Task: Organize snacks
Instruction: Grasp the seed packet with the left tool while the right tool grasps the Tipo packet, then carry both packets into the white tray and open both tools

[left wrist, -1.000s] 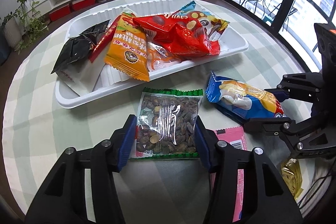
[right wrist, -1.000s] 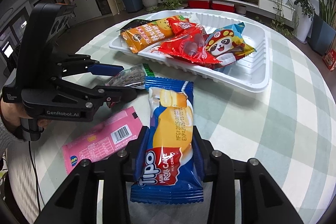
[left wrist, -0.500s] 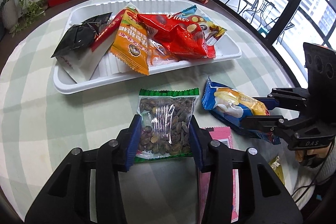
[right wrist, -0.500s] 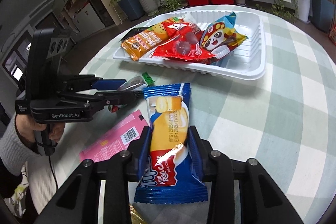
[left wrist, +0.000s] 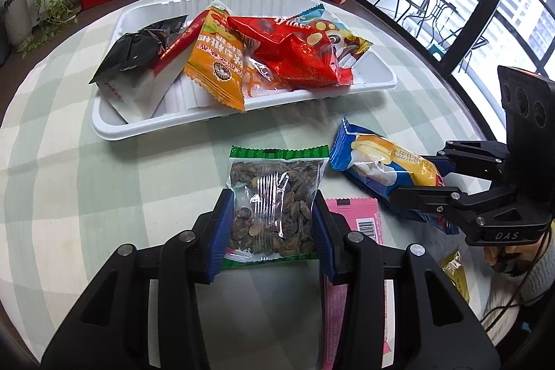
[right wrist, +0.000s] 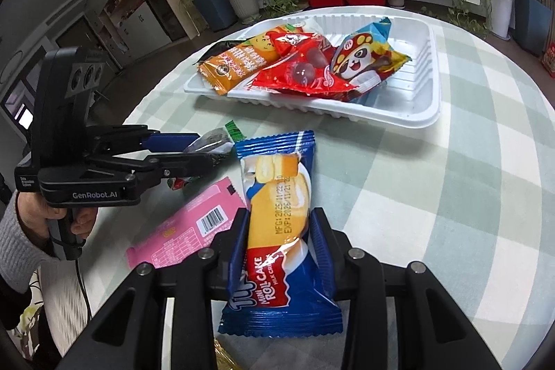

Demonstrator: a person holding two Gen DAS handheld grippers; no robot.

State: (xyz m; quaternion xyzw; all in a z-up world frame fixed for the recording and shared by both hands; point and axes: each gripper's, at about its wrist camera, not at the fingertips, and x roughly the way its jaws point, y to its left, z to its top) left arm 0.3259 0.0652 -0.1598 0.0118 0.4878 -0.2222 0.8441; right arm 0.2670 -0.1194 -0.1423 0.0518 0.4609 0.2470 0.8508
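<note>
My left gripper (left wrist: 272, 221) is shut on a clear seed packet with green ends (left wrist: 275, 196) and holds it above the table; it shows in the right wrist view (right wrist: 194, 158) with the packet (right wrist: 213, 144). My right gripper (right wrist: 279, 227) is shut on a blue Tipo roll cake packet (right wrist: 277, 207), lifted off the table; it also shows in the left wrist view (left wrist: 421, 182) with the packet (left wrist: 374, 162). A white tray (left wrist: 222, 123) ahead holds black, orange, red and panda packets. It also shows in the right wrist view (right wrist: 409, 117).
A pink packet (right wrist: 194, 227) lies on the checked green tablecloth below both grippers. A gold packet (left wrist: 454, 273) lies near the right hand. The round table's edge curves close on both sides. Plants and a TV shelf stand behind.
Both grippers have lifted their packets off the table and moved a little toward the tray. The jaws have closed tighter on the seed packet and the roll cake.
</note>
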